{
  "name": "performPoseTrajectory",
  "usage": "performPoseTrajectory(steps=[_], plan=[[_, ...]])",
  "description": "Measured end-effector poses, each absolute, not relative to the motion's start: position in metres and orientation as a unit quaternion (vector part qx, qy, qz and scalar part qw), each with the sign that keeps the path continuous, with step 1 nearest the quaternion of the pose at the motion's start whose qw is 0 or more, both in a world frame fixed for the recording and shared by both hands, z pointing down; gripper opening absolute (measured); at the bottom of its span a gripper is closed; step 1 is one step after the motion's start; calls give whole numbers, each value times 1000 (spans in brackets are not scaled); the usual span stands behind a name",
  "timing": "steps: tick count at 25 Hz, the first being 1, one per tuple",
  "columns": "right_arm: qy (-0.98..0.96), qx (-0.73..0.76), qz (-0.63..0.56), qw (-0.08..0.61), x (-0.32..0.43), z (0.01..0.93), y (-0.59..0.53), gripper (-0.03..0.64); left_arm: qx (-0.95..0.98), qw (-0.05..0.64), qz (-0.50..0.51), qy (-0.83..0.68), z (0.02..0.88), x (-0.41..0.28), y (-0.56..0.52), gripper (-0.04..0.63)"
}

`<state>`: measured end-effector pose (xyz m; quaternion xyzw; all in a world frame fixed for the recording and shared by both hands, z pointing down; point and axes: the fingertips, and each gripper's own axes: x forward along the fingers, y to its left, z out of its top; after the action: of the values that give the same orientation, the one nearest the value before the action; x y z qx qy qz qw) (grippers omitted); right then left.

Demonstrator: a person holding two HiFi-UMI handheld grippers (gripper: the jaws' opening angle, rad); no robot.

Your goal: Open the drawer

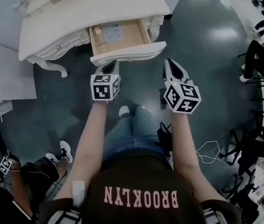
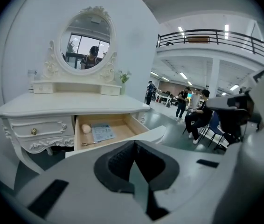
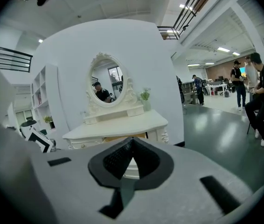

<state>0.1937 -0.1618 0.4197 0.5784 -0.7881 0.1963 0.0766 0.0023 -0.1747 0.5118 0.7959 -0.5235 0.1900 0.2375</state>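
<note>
While the drawer (image 1: 129,52) stood pulled well out of the table (image 1: 76,13), I held both grippers in front of its white panel, touching nothing. Left gripper (image 1: 107,67): jaws pressed together on nothing, tip just short of the panel in the head view; its own view (image 2: 134,148) looked over the closed pads into the drawer (image 2: 139,123). Right gripper (image 1: 170,63): jaws likewise together and empty (image 3: 132,146), off the drawer's right corner. Inside lay a leaflet (image 1: 111,32), a pale round thing (image 2: 86,128) and a thin metal piece (image 2: 91,143) that I could not identify. I judged the task as good as done, so the risks lay in what would follow. (a) A forward drift of the left gripper would have met the panel and pushed the drawer back in. (b) A further pull could have brought the drawer off its runners and spilled the contents, since I could not see how much of it sat inside the table. (c) With both jaws closed, any new hold on the panel needed them parted first; a hurried reach would only have knocked it. (d) The person's legs (image 1: 132,125) stood just behind the grippers, and a step forward could have nudged the panel
</note>
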Motion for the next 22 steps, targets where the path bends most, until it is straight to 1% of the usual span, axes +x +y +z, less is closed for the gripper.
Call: performPoseTrajectory(steps=[4,13,22], plan=[[-807,559,179,71,187,396,-169,-3,793,219,176,-540,485,-5,-178,5],[-839,524,124,74,181,341,-174,-3,795,153,147,-568,415,-15,-180,5],[-860,503,35,77,164,289,-178,-3,780,103,103,-608,346,-39,-178,6]])
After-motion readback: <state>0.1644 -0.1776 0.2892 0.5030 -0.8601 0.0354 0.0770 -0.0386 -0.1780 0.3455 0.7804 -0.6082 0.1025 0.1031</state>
